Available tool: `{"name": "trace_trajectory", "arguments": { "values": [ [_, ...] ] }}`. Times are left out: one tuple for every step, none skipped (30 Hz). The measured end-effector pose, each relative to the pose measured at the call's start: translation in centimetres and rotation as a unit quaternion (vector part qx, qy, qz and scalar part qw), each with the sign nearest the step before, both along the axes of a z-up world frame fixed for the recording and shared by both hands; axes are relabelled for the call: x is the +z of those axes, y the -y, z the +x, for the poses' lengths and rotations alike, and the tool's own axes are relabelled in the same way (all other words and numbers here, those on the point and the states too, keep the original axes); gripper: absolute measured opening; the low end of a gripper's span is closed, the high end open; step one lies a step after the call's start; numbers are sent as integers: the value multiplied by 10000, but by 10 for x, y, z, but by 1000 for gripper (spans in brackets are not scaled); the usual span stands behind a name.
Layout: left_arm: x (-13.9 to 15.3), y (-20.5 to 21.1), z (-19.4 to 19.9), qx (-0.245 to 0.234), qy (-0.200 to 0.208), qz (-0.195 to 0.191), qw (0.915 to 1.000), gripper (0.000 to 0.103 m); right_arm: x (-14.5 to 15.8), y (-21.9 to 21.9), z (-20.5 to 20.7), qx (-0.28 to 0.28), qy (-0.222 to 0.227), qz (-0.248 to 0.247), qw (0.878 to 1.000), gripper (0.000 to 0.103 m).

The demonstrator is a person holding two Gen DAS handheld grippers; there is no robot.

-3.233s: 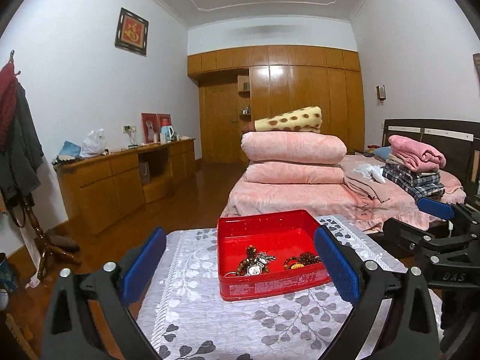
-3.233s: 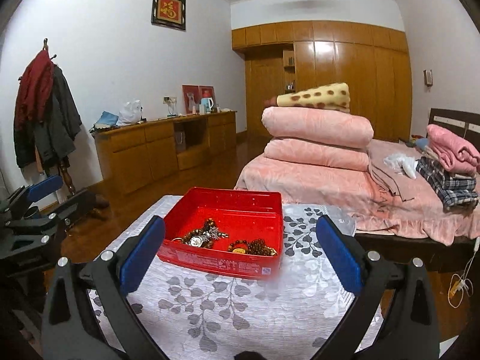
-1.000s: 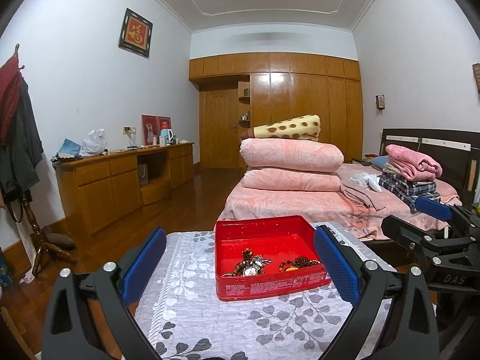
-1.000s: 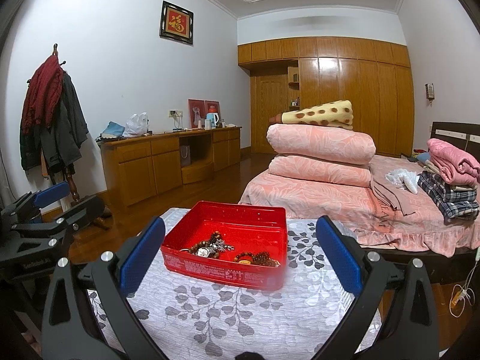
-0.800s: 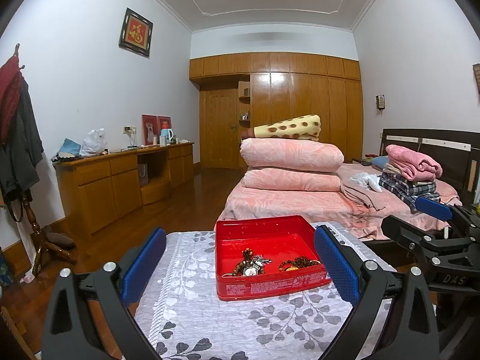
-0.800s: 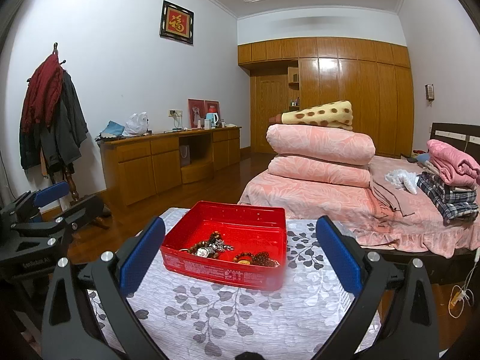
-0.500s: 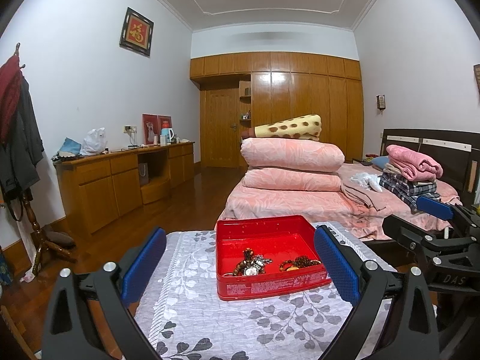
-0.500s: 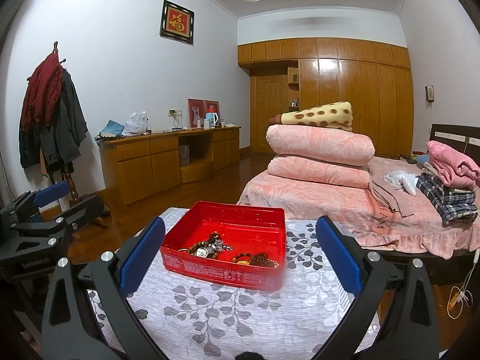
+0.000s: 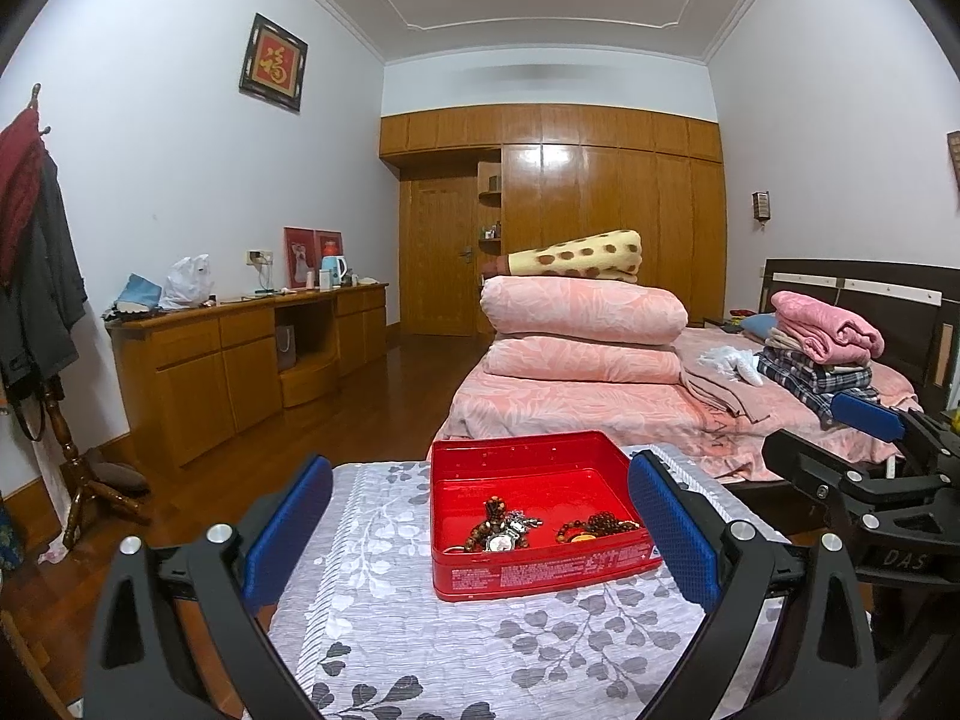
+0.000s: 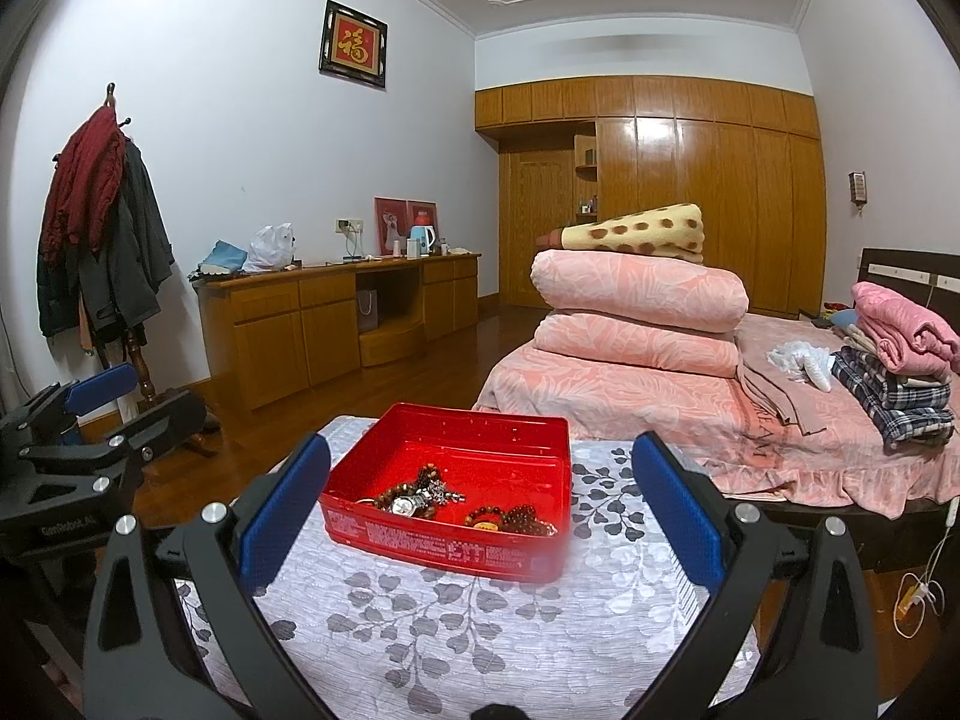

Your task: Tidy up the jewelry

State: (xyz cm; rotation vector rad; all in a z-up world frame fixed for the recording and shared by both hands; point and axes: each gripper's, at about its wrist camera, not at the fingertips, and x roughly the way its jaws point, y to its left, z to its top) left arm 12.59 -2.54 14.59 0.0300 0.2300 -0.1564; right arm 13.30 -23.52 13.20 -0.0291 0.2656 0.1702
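On the counter [image 9: 420,630], which is covered by a pale cloth printed with grey leaves, a red tin [image 9: 540,561] is set with no lid on it. Inside the tin, a wristwatch [image 10: 403,504] is tangled with a string of brown beads, and a second beaded bracelet [image 10: 510,519] is laid just beside it, toward the right wall. The left gripper [image 9: 480,531] is held above the near edge of the counter, its jaws spread wide and gripping nothing. The right gripper [image 10: 480,501] is held likewise, jaws wide and empty, with the tin seen between its blue pads [image 10: 672,510]. Beyond the counter, a bed [image 10: 660,414] piled with folded pink quilts is seen.
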Motion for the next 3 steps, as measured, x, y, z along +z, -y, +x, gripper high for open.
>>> {"name": "trace_trajectory", "arguments": {
  "values": [
    [0,-1,0,-1,-1,0,10000,97,0,0,0,-2,0,-1,10000,97],
    [0,-1,0,1,-2,1,10000,97,0,1,0,-5,1,-2,10000,97],
    [0,0,0,3,-3,3,10000,97,0,1,0,-4,0,-2,10000,97]
  ]
}}
